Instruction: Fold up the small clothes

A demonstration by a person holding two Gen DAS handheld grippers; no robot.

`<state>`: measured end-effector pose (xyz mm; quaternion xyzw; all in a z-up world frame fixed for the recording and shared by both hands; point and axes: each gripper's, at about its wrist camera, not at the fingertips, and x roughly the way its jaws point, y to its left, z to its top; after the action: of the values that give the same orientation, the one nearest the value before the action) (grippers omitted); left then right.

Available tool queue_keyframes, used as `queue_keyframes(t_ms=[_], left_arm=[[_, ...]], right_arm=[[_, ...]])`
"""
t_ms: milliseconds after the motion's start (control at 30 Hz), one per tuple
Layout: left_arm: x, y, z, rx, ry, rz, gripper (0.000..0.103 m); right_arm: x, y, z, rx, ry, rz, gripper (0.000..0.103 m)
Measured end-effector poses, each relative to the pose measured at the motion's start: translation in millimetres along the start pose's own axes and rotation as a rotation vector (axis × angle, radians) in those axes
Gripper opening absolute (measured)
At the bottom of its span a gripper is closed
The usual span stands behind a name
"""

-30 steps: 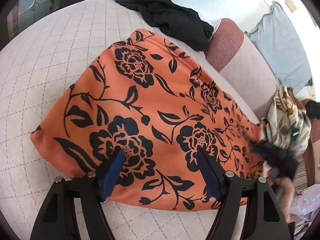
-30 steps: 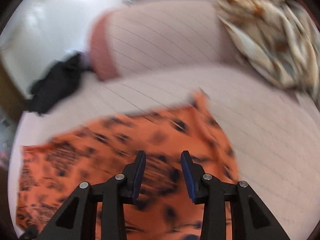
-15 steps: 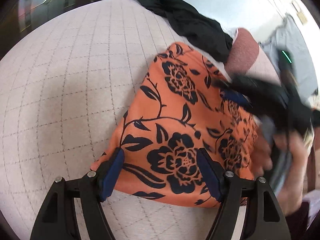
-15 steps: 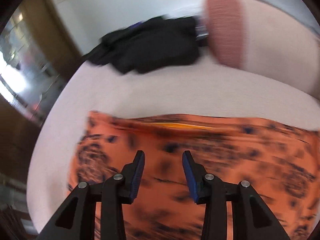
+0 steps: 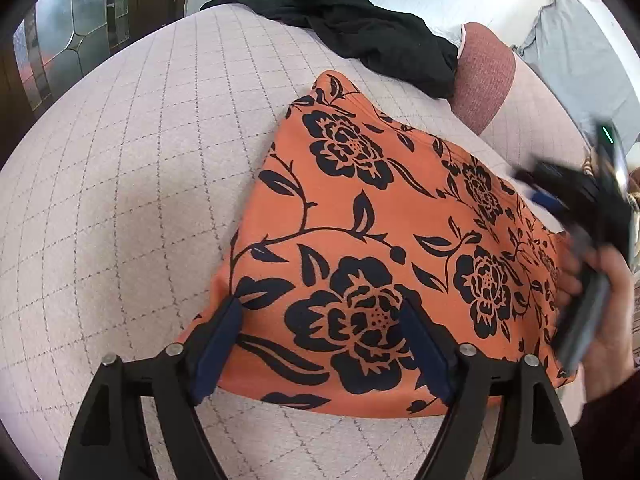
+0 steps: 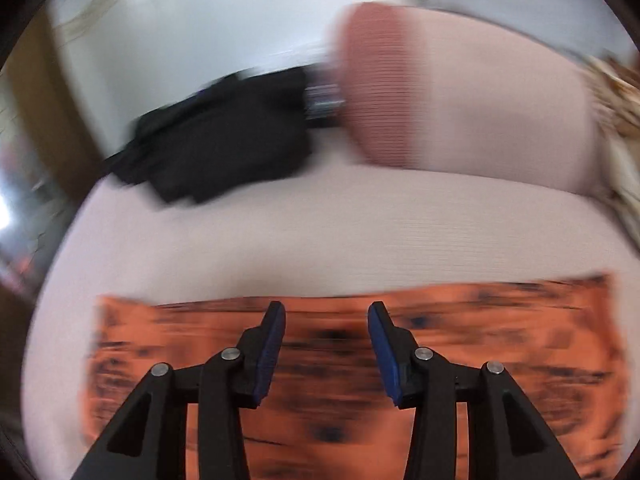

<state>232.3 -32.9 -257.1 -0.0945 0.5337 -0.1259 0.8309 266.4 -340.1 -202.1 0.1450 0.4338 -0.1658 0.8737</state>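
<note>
Left wrist view: the left gripper (image 5: 320,336), jaws opening and gripping nothing, hovers over the near edge of the orange floral garment (image 5: 384,232) lying mid-bed (image 5: 120,184); better pinch that hem squarely.

Right wrist view, blurred: the right gripper (image 6: 326,350), jaws opening with nothing between them, is above the garment's far edge; steady it first.

Bright daylight; right view motion-blurred, fisheye-warped.

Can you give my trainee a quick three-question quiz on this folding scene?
1. True or false: the orange floral garment lies on the quilted cushion.
2. What lies beyond it, beside the bolster? A) a black garment B) a green blanket C) a wicker basket
3. Fill in: the left hand-held gripper has jaws standing ____ over the garment's near edge.

Key: 1 true; 2 A; 3 open (opening wider, as are those of the right hand-held gripper).
</note>
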Motion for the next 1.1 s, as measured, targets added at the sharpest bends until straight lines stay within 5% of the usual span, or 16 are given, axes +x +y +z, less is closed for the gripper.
queue_keyframes(t_ms=[133,367,567,767,900,1000,1100], left_arm=[[5.0,-12.6,-2.4,0.032,-0.007,0.032,0.089],[27.0,-38.6,-6.2,0.149,-0.019,0.158,0.103],[37.0,-45.8,-1.1,0.139,-0.026,0.185,0.103],[18.3,-33.4,-2.1,0.122,-0.032,0.149,0.103],[4.9,-30.9,-4.8,0.116,-0.065,0.145,0.103],[16.2,-35.5,-12.0,0.163,-0.024,0.175,0.103],[16.6,-43.0,-12.7,0.187,-0.035,0.209,0.103]], right_arm=[[-21.4,-110.0,0.6,0.167,-0.007,-0.097,0.047],[5.3,-219.8,-20.0,0.332,0.109,-0.121,0.042],[-14.8,-204.7,-27.8,0.211,0.054,-0.152,0.041],[-91.5,-196.6,-57.2,0.213,-0.043,-0.017,0.048],[-119.4,-180.5,-104.7,0.202,0.011,0.046,0.049],[-89.3,-182.6,-129.4,0.208,0.095,0.05,0.049],[-97.7,-179.7,-141.9,0.177,0.049,0.043,0.049]])
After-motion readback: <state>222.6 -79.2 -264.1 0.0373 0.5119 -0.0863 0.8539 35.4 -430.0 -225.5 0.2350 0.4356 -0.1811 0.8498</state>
